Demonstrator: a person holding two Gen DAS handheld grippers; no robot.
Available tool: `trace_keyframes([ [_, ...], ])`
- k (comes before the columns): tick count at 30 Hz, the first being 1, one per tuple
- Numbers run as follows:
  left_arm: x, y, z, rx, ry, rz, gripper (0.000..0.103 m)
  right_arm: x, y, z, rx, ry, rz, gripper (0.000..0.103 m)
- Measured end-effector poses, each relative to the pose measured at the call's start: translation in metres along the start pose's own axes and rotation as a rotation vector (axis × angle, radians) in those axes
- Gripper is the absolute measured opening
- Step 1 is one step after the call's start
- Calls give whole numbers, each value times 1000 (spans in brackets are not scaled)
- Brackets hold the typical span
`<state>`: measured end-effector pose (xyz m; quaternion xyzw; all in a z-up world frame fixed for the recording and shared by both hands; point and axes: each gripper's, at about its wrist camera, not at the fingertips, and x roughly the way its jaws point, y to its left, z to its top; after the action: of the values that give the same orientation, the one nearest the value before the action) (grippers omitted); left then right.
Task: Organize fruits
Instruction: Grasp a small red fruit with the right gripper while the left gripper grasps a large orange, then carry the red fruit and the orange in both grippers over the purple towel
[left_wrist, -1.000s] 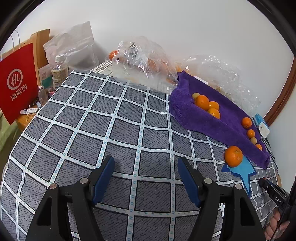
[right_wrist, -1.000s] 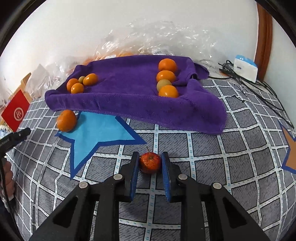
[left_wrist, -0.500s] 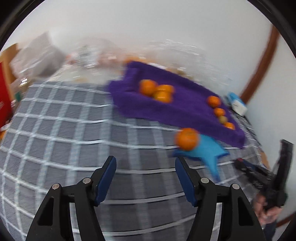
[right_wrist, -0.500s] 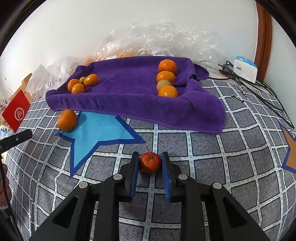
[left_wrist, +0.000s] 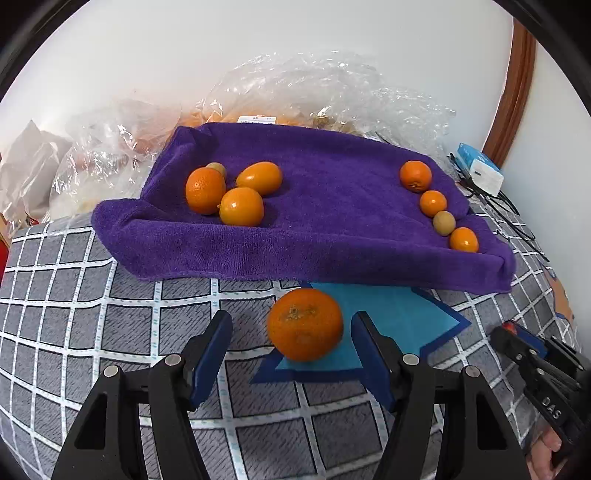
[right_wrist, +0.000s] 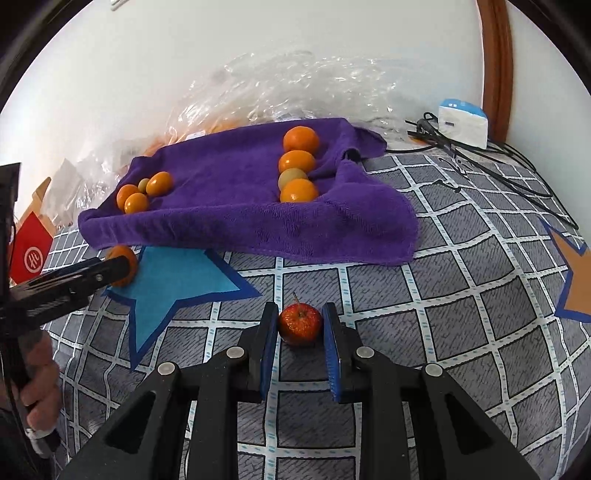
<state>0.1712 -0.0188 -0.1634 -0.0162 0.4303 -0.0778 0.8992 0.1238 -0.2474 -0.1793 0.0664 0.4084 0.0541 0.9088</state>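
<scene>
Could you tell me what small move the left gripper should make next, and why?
Probably ease the left gripper forward a little and close on the loose orange. The orange sits between its open fingers, untouched, on the blue star just short of the purple towel.

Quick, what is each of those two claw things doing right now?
Left gripper: open around the loose orange, pads not touching it.
Right gripper: shut on the small red apple.
</scene>
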Motion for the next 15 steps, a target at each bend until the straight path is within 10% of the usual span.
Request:
trace_keyframes([
  [3,6,-2,-3,14,3,-24,40,0,2,0,-12,4,-2,24],
  [15,-15,27,-5,-138,-143,-99,39,-1,3,-2,-19,-8,25,24],
])
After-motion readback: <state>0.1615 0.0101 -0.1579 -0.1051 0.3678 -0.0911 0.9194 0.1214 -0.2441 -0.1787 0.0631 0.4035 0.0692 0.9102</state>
